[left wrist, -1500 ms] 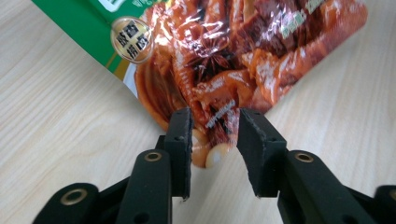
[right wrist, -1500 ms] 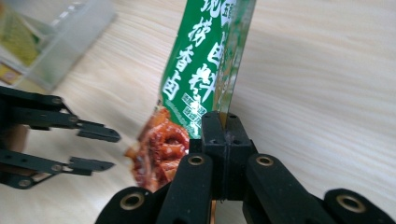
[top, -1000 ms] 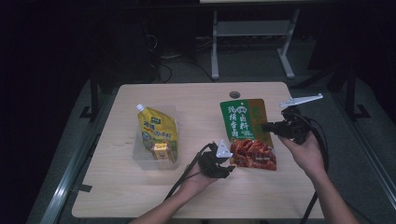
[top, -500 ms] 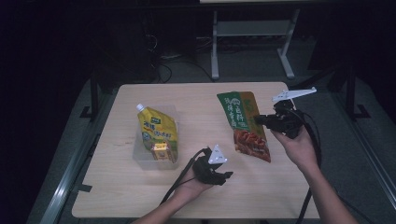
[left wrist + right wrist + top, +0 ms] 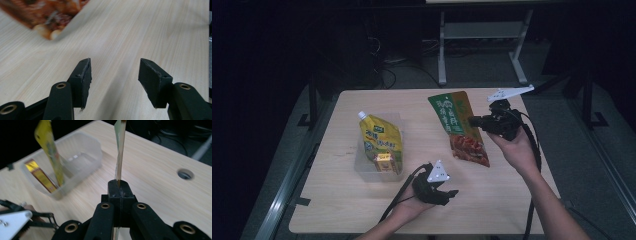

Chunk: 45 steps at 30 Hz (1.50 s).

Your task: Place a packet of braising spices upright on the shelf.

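A green and orange food pouch [image 5: 460, 127] hangs above the table's right half, held by its edge in my right gripper [image 5: 474, 120], which is shut on it. In the right gripper view the pouch [image 5: 120, 147] stands edge-on, rising from between the closed jaws. My left gripper [image 5: 446, 194] rests low near the table's front, open, nothing between its jaws [image 5: 114, 75]. A clear plastic tub [image 5: 366, 167] on the left holds a yellow spouted pouch [image 5: 380, 140] and a small yellow box [image 5: 384, 161].
The wooden table [image 5: 347, 210] has a round cable hole [image 5: 185, 174] near the far edge. Black cables trail from both grippers. A metal stand [image 5: 482, 35] sits on the floor behind the table.
My right gripper has lifted the green pouch off the table and tilted it up. The left gripper let go of the pouch's lower end and drew back toward the front edge.
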Each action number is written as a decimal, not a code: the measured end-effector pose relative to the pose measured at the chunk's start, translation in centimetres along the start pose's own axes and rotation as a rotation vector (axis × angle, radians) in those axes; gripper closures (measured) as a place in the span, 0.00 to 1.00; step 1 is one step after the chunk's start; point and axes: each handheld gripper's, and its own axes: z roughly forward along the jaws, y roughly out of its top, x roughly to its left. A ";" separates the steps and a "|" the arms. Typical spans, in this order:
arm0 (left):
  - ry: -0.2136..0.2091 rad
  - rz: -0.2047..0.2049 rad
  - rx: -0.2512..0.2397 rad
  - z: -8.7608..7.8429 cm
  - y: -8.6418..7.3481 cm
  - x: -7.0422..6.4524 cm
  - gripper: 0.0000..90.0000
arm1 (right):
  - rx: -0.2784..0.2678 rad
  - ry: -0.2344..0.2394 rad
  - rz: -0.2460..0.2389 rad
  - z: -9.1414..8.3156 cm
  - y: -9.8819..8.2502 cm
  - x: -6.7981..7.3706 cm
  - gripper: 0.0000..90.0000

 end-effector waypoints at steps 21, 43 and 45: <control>-0.016 -0.005 -0.010 -2.4 -1.4 0.3 0.46 | -0.034 0.111 -0.069 4.2 5.6 2.0 1.00; -0.031 -0.049 -0.057 -3.5 -2.6 0.9 0.47 | -0.053 0.216 -0.120 8.7 10.5 4.5 1.00; -0.031 -0.053 -0.063 -3.6 -2.5 0.9 0.46 | -0.057 0.219 -0.128 9.1 10.9 4.7 1.00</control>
